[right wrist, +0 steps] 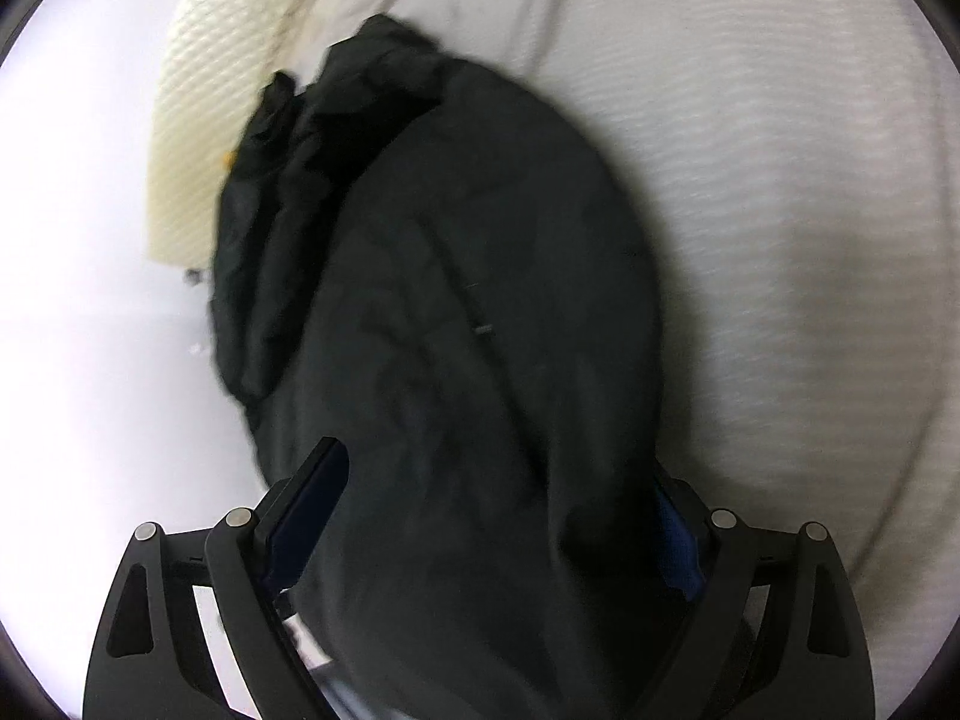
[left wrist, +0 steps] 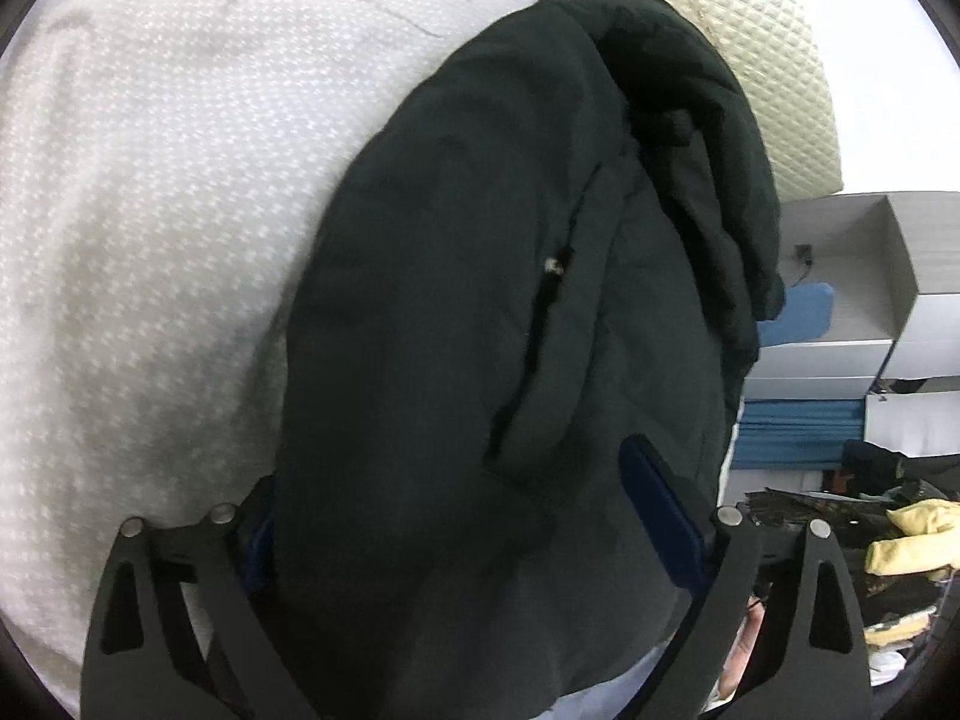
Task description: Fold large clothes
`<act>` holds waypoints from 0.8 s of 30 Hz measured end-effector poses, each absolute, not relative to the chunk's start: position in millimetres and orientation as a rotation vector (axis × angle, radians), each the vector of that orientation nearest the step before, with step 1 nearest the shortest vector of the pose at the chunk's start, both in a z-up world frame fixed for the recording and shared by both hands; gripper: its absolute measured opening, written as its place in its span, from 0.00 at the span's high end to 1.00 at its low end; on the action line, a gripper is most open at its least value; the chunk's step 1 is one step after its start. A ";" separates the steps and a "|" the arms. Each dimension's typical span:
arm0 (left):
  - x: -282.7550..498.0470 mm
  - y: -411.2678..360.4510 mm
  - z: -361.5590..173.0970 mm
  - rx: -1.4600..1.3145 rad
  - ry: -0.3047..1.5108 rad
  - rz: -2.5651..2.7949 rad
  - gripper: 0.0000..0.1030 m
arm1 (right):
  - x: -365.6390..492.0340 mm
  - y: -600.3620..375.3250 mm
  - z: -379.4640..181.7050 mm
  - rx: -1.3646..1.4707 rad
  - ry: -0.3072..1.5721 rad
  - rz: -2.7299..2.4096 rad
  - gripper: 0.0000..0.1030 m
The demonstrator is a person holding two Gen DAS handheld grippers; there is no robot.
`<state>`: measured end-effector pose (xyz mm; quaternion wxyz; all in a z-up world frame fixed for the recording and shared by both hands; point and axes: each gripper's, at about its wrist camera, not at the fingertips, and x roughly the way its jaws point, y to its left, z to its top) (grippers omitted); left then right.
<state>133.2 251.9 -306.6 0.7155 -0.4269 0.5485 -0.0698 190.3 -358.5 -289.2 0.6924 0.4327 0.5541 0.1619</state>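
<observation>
Left wrist view: we are holding both spread grippers, left gripper and right gripper, astride the dark jacket lying lengthwise ahead on the white bedspread, neither visibly clenched.

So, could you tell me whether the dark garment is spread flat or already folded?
Folded: the dark garment lies doubled on the white bedding, layers bunched along its far edge.

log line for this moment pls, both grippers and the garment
garment: dark jacket bunched on white bedspread | left gripper: wide, jacket between fingers | right gripper: wide, jacket between fingers | fold: unfinished
</observation>
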 end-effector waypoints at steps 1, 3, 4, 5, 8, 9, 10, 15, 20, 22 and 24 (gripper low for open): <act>133.8 251.5 -306.1 -0.949 1.213 -0.160 0.09 | 190.8 -357.0 -286.7 0.964 1.229 0.378 0.12; 136.9 246.6 -305.9 -0.948 1.213 -0.159 0.12 | 190.1 -356.7 -285.1 0.959 1.224 0.376 0.12; 137.1 246.9 -307.1 -0.947 1.216 -0.157 0.13 | 188.9 -358.7 -286.7 0.958 1.230 0.358 0.12; 137.4 246.4 -307.2 -0.945 1.219 -0.155 0.15 | 187.4 -362.1 -290.6 0.953 1.246 0.315 0.12; 139.0 244.4 -309.5 -0.942 1.226 -0.142 0.20 | 186.0 -371.4 -304.1 0.982 1.283 0.240 0.16; 139.5 244.4 -310.8 -0.942 1.229 -0.138 0.22 | 185.7 -372.6 -306.6 0.990 1.289 0.231 0.16; 140.5 243.3 -312.0 -0.943 1.231 -0.137 0.22 | 185.4 -373.0 -308.3 0.990 1.295 0.221 0.17; 141.1 240.5 -314.6 -0.941 1.235 -0.157 0.30 | 193.7 -354.5 -311.1 0.916 1.356 0.272 0.15; 142.4 232.3 -307.6 -0.950 1.208 -0.223 0.46 | 199.5 -332.1 -298.6 0.900 1.331 0.452 0.15; 142.6 229.5 -303.3 -0.945 1.193 -0.246 0.52 | 200.4 -327.6 -290.2 0.905 1.296 0.510 0.17; 142.5 227.8 -299.6 -0.945 1.174 -0.268 0.61 | 200.3 -325.0 -280.1 0.900 1.254 0.561 0.25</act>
